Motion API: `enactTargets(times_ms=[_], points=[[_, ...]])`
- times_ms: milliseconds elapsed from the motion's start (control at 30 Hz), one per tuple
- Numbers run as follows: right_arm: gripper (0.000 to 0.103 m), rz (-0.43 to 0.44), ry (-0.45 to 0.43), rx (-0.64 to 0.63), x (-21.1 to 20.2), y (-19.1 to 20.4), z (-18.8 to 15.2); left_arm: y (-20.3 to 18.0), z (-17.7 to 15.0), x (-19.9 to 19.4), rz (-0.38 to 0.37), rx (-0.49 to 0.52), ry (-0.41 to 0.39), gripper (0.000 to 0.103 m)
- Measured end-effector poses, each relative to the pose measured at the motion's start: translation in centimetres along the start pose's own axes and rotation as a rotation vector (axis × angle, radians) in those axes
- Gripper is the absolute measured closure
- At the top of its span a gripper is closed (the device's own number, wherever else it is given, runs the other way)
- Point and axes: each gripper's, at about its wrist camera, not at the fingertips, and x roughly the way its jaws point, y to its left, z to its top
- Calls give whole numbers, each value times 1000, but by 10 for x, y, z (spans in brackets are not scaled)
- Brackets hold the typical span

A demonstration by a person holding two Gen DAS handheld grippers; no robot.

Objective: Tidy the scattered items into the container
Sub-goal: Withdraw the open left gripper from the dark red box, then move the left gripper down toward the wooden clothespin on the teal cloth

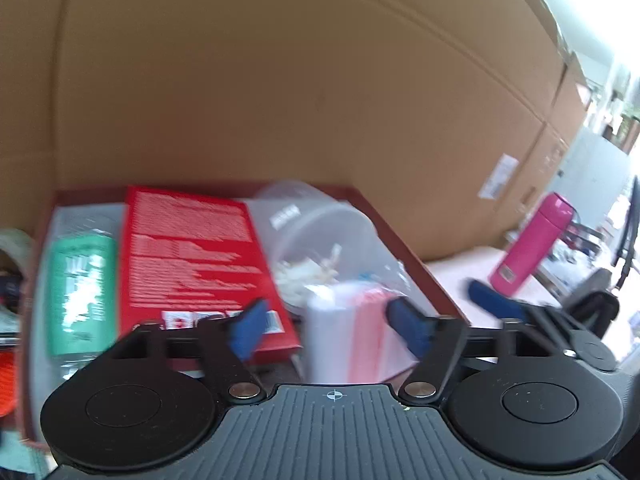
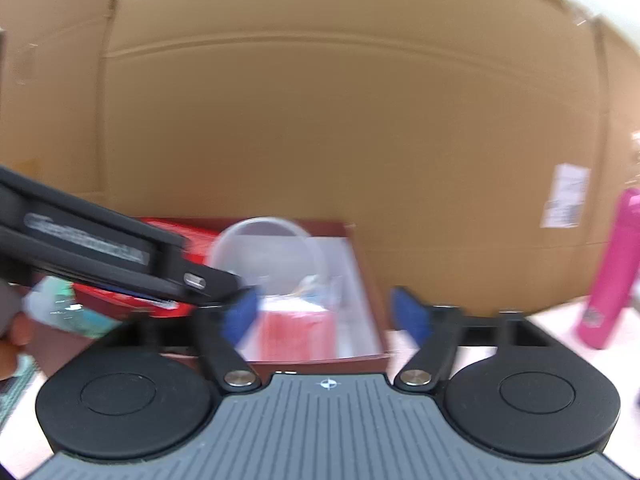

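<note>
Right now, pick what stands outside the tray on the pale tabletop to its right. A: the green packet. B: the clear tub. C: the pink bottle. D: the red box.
C: the pink bottle stands upright on the pale tabletop, clear of the dark red tray, whose inside holds the other items.

Dark red tray [image 1: 404, 236] with a bright red box [image 1: 192, 256] covered in white print, a green-and-white packet [image 1: 80, 284], a clear tub [image 1: 316, 232] of pale cream bits and a white-and-pink pack [image 1: 344, 336]. Behind, plain brown cardboard [image 1: 280, 92] bearing a small white label [image 1: 498, 176]; to the side, a hot-pink bottle [image 1: 532, 248] on a pale pink tabletop [image 1: 460, 276]. Black gripper frames with blue pads [image 1: 248, 328] and ribbed grey bodies, on the left [image 1: 328, 322] and the right [image 2: 326, 312] alike.
</note>
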Motion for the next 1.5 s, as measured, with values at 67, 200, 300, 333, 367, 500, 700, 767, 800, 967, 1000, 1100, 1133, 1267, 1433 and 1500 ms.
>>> enactTargets(times_ms=[67,200,300,333,367,500,700,767,800,967,1000,1100,1133,1267,1433,1500], points=[[6,18,-10,-13,-7,2,-1,3,-3,-12,-26,-9,-31,0],[1,77,21,-31,-18,15,-3,5,-13,-32,-33,2,-32,0],[0,89,22,-70,-26,28,-5,8,-25,-46,-3,12,-51,0],[0,96,27,-74,-28,32,-5,10,-30,-50,1,11,-54,0],[0,103,31,-73,-28,39,-4,12,-33,-52,5,9,-50,0],[0,120,43,-70,-48,43,-8,19,-41,-64,29,10,-47,0],[0,147,33,-89,-70,64,-3,26,-51,-97,41,3,-52,0],[0,153,38,-95,-82,73,-6,29,-58,-110,56,5,-62,0],[0,156,39,-97,-89,78,-7,32,-63,-117,66,7,-67,0],[0,185,43,-101,-114,107,-19,50,-87,-150,113,-3,-75,0],[0,191,46,-104,-118,114,-22,55,-92,-156,123,-11,-72,0],[0,218,55,-121,-126,135,-32,73,-107,-173,148,-32,-61,0],[0,231,60,-124,-128,143,-36,79,-113,-179,157,-39,-58,0],[0,307,88,-133,-140,174,-52,104,-134,-200,208,-50,-39,0],[0,378,116,-143,-146,210,-69,135,-153,-225,237,-60,-38,0],[0,407,131,-148,-147,222,-73,146,-157,-234,252,-61,-46,0]])
